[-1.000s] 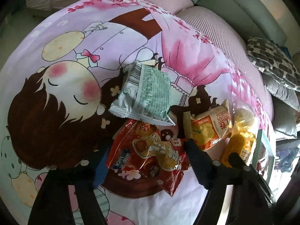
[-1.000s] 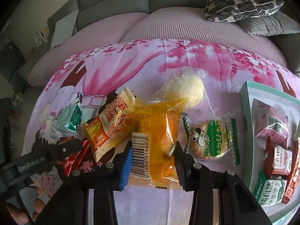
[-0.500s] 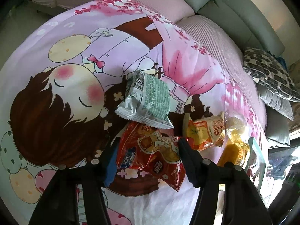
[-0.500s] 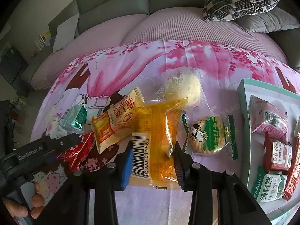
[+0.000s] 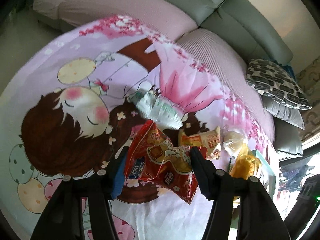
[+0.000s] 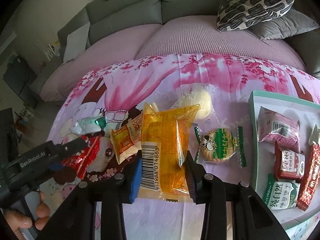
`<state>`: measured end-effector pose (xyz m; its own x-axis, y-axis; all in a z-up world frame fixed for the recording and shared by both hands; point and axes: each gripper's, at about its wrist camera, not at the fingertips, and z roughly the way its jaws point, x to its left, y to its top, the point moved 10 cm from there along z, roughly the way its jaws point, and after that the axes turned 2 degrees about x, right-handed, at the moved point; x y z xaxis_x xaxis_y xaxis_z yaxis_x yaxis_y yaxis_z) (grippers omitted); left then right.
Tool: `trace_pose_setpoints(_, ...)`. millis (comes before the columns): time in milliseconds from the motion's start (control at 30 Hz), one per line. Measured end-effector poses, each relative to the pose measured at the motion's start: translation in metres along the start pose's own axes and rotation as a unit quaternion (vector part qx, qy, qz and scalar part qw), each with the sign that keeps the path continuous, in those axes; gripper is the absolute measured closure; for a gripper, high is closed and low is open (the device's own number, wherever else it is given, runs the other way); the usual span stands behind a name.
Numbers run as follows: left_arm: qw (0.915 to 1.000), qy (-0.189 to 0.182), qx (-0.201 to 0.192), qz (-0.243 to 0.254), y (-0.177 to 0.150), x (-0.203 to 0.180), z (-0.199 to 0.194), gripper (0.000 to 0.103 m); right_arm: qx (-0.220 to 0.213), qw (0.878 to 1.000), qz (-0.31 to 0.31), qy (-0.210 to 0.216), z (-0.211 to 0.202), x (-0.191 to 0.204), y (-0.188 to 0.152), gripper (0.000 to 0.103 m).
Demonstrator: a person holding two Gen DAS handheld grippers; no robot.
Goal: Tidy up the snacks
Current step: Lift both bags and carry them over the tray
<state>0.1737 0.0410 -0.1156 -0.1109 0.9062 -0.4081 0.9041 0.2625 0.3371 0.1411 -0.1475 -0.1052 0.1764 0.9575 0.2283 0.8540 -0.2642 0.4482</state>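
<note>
My left gripper (image 5: 158,160) is shut on a red snack bag (image 5: 160,158) and holds it lifted off the cartoon-print cloth (image 5: 80,80). The same gripper (image 6: 66,152) and red bag (image 6: 86,158) show at the left of the right wrist view. My right gripper (image 6: 163,160) is shut on a yellow cake packet (image 6: 166,142), raised above the cloth. A mint-green tray (image 6: 254,120) at the right holds several snacks, among them a pink packet (image 6: 278,128).
On the cloth lie a green-white packet (image 5: 158,108), an orange-yellow packet (image 6: 126,138), a clear-wrapped round bun (image 6: 202,104) and a green cow-print biscuit (image 6: 218,146). A grey sofa (image 6: 140,14) with a patterned pillow (image 6: 256,6) stands behind.
Both grippers have risen with their packets. The left one closed in on the red bag and lifted it, and the cloth and the other snacks now look farther away.
</note>
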Motion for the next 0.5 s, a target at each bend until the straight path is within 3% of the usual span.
trace_pose_setpoints(500, 0.9993, -0.007, -0.036, 0.011, 0.007, -0.024, -0.019, 0.041, -0.011, 0.999, 0.030, 0.001, -0.027, -0.025, -0.004, 0.062)
